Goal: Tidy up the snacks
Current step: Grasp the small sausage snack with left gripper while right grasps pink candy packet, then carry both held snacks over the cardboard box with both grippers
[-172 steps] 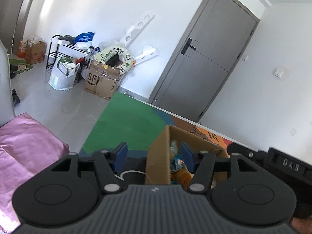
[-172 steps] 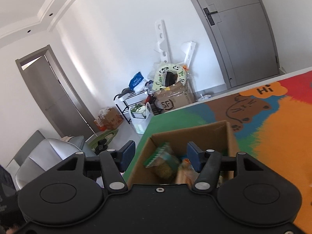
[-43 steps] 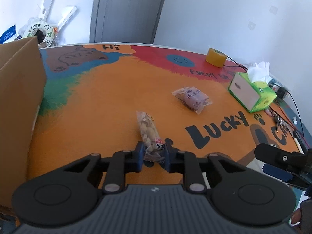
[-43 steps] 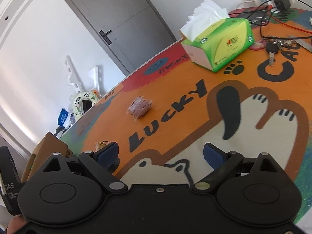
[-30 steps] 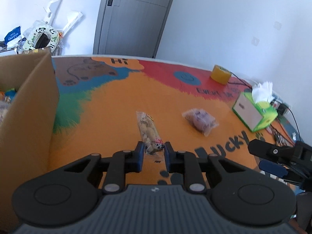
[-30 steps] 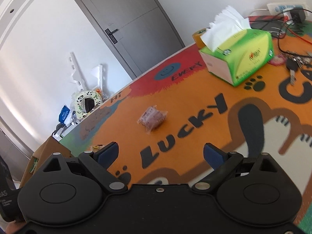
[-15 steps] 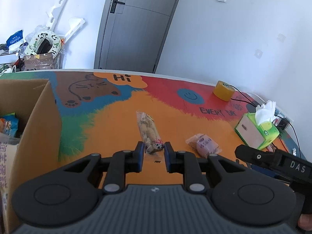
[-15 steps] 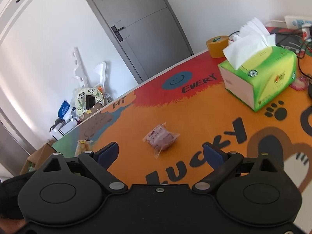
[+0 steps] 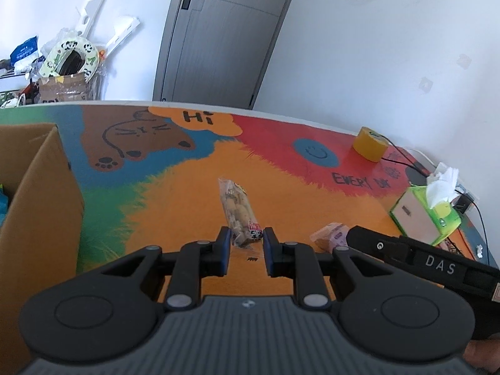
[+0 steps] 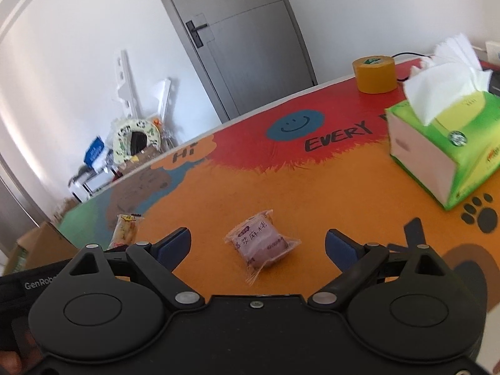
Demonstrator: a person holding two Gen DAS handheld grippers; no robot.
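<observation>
My left gripper (image 9: 247, 243) is shut on the near end of a long clear packet of biscuits (image 9: 236, 209), which sticks out ahead over the orange mat. That packet (image 10: 126, 230) also shows at the left of the right wrist view. A small pink wrapped cake (image 10: 262, 243) lies on the mat, seen in the gap of my right gripper (image 10: 257, 237). The right gripper is open wide and its pads are clear of the cake. The same cake (image 9: 331, 237) peeks out beside the right gripper's black body. An open cardboard box (image 9: 37, 187) stands at the left.
A green tissue box (image 10: 443, 156) sits to the right of the cake. A yellow tape roll (image 10: 375, 75) stands near the table's far edge, with cables behind it. The colourful mat (image 9: 175, 200) covers the table. Beyond are a grey door and floor clutter.
The right gripper has come up to the pink cake, which now sits centred between its open fingers. The left gripper has shifted with the biscuit packet still held.
</observation>
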